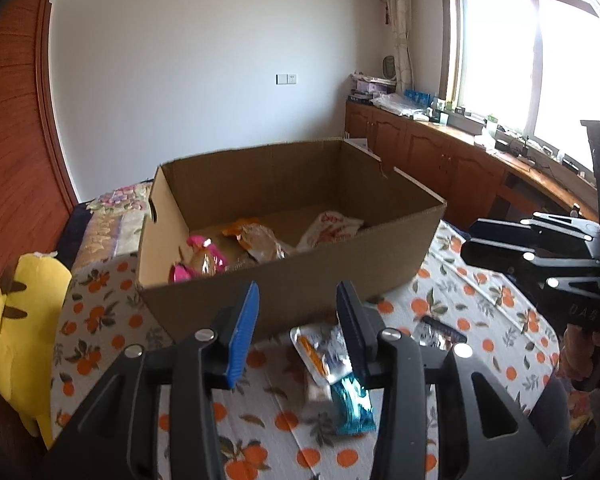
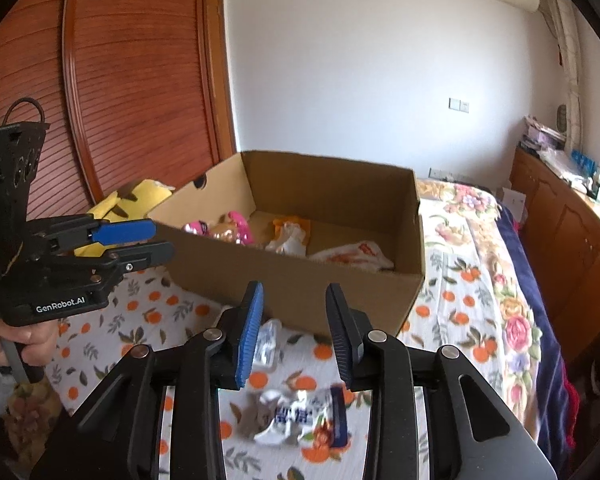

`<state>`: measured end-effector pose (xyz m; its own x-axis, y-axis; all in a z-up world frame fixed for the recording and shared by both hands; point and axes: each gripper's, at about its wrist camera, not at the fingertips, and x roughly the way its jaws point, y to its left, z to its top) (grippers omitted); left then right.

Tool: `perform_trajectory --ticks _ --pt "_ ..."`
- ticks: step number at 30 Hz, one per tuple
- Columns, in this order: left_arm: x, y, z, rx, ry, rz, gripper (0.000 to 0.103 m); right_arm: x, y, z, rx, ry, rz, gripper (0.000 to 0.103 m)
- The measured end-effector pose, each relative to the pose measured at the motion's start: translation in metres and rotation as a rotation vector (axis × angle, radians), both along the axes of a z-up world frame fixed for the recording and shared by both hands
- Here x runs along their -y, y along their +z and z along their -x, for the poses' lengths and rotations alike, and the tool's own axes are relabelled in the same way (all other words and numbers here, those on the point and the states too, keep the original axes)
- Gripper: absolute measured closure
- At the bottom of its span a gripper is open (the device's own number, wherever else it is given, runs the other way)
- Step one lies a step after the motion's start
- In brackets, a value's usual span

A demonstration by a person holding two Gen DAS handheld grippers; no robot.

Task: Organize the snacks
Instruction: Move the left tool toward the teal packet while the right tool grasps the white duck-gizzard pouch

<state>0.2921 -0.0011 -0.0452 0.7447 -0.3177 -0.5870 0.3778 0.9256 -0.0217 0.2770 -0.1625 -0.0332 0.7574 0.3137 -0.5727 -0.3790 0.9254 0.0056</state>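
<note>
One open brown cardboard box (image 1: 284,280) sits on the bed's orange-print white cloth (image 1: 100,320), and four snack packets show inside it: two pink-wrapped ones (image 1: 204,260) at about 8 o'clock on the box floor, one orange-and-clear packet (image 1: 256,240) near the middle, and one white packet with orange print (image 1: 332,228) at about 3 o'clock. Outside the box, three more packets lie on the cloth in the left wrist view: a white-and-orange foil packet (image 1: 316,352), a teal foil packet (image 1: 354,408) touching it at 6 o'clock, and a silver packet with a dark end (image 1: 440,332) off at 3 o'clock. One yellow plush toy (image 1: 20,340) lies at 9 o'clock of the box.

Two grippers are in view. The left hand-held gripper (image 1: 298,332) tilts downward over the foil packets, jaws spread, nothing pinched. The right hand-held gripper (image 2: 296,336) tilts down likewise, jaws spread and empty above a crumpled white-and-blue packet (image 2: 300,416). A hand (image 2: 16,340) grips the left tool's handle at 9 o'clock in the right wrist view.
</note>
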Motion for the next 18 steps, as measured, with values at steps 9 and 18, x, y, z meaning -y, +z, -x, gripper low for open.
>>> perform_trajectory --ticks 9,18 --pt "-0.005 -0.049 0.019 -0.068 0.033 0.007 0.06 0.011 -0.032 0.017 -0.047 -0.036 -0.014 0.061" --pt "0.001 -0.08 0.03 -0.136 0.026 0.033 0.057 0.026 -0.076 0.019 -0.143 -0.077 -0.036 0.053"
